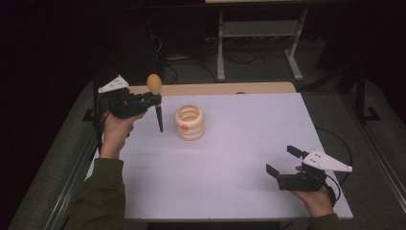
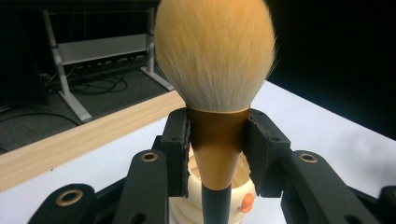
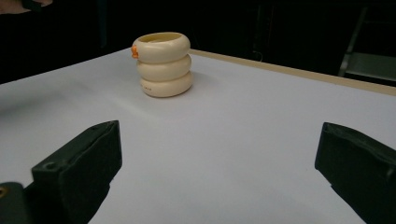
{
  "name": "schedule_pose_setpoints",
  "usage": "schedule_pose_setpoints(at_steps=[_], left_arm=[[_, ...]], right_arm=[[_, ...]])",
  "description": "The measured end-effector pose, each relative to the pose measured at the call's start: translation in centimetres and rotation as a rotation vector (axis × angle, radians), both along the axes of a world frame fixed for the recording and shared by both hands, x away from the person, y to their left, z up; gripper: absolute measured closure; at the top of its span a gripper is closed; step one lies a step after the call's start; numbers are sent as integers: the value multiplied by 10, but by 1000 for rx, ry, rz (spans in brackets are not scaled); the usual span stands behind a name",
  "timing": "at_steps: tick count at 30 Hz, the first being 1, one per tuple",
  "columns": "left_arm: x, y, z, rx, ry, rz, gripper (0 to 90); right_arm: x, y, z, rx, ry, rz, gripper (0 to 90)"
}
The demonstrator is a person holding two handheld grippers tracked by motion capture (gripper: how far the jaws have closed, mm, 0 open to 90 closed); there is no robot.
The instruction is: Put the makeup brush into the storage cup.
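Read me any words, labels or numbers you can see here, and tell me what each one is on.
No text can be read.
Cream three-ringed holder: a small dark mark on its bottom ring, too small and blurred to read.
Makeup brush with tan bristles, copper ferrule and black handle: no lettering visible.
White table: none.

the high view looks forward and down over the whole white table [image 1: 230,158] from its near edge. each gripper view sits low and close between its own jaws, both facing the cream ringed holder [image 3: 164,64] mid-table, seen from opposite sides.
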State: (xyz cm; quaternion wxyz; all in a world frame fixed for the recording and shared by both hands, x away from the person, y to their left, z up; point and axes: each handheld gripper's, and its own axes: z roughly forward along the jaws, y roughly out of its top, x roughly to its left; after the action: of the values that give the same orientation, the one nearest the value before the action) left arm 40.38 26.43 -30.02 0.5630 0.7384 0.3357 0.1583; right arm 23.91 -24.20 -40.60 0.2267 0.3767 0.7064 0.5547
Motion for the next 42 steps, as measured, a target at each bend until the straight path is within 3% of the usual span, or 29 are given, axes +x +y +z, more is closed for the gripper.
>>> schedule_pose_setpoints(at_steps=[25, 42], left_arm=[[11, -18, 19, -3, -43, -5, 635], [18, -37, 17, -13, -75, -22, 635]], right_arm=[[-1, -1, 1, 4, -4, -5, 0], [-2, -2, 2, 13, -2, -6, 0]])
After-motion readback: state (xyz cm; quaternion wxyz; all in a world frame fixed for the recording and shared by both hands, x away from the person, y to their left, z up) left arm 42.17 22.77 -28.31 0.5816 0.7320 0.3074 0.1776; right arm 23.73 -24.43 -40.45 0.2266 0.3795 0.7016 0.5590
